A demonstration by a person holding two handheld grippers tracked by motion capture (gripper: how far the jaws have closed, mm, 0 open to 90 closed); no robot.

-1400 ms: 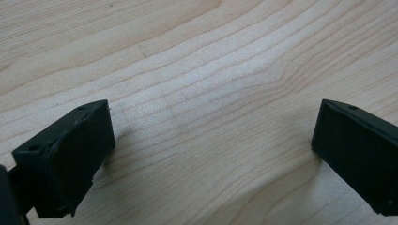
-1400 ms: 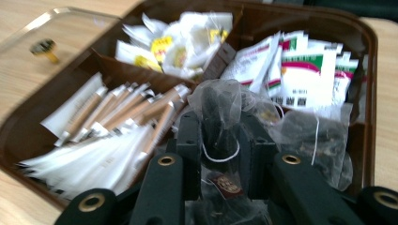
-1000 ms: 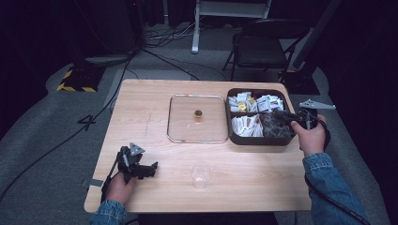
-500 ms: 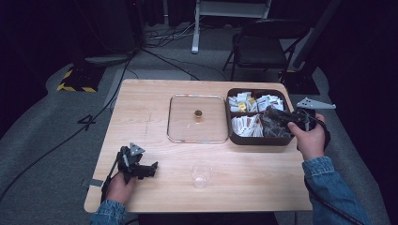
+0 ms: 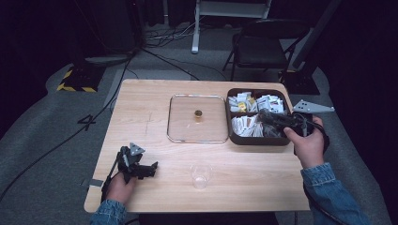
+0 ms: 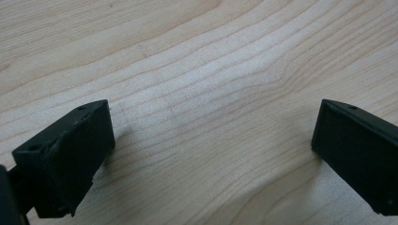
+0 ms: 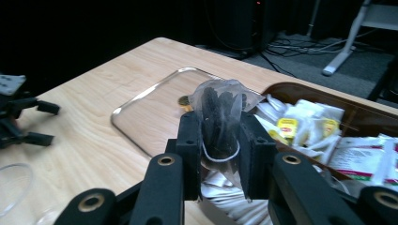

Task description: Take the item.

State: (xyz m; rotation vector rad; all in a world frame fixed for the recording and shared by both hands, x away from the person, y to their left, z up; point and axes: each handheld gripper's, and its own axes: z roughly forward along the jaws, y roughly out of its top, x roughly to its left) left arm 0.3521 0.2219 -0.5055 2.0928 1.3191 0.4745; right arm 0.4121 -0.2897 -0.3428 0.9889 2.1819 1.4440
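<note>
High view: right gripper (image 5: 267,117) has carried the tea bag (image 7: 220,117) leftward over the box (image 5: 234,138).

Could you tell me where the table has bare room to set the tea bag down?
The bare table left of the glass lid is free, as is the front strip right of the glass cup. The box is crowded with packets. The right claw holds the tea bag.
</note>
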